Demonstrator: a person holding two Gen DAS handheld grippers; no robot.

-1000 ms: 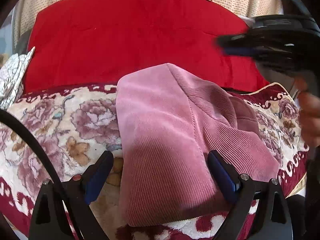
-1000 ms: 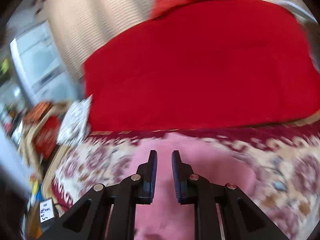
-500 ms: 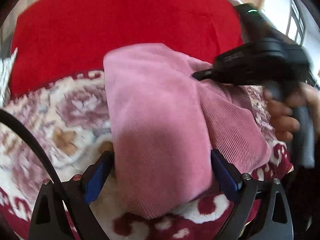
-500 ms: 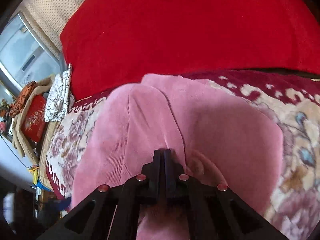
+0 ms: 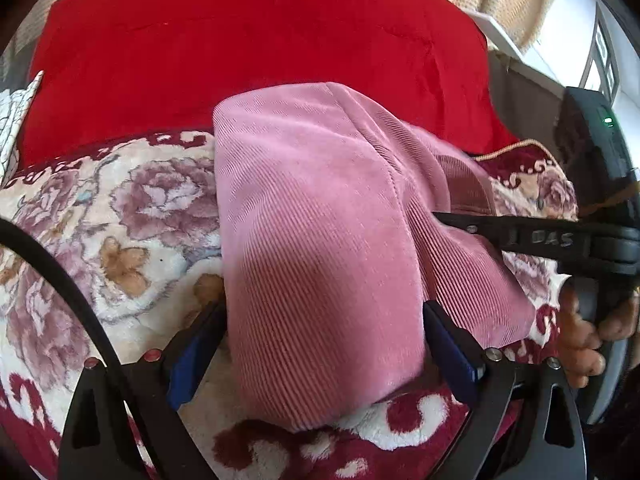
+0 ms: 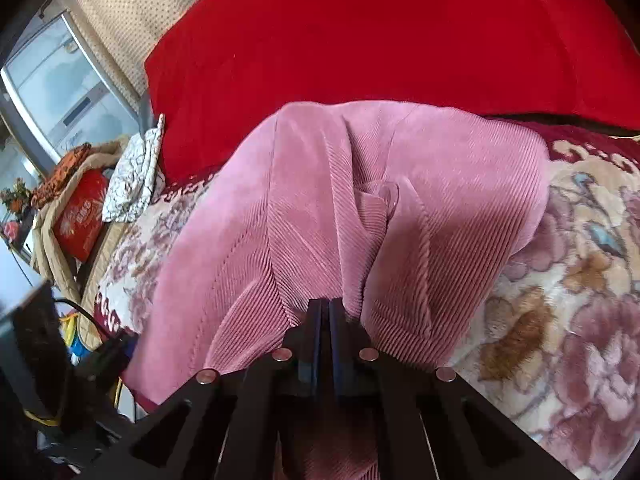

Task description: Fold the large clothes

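While the left gripper hangs wide open, its two blue pads stand either side of the near end of a folded pink garment without pressing it; the garment lies on a floral blanket before a red cushion. At right, the right gripper reaches in over the cloth, a hand on its handle. From the right wrist, the right gripper has just closed, jaws fully together, its tips against a fold of the garment; whether cloth is pinched I cannot tell. A patterned cloth lies at left.
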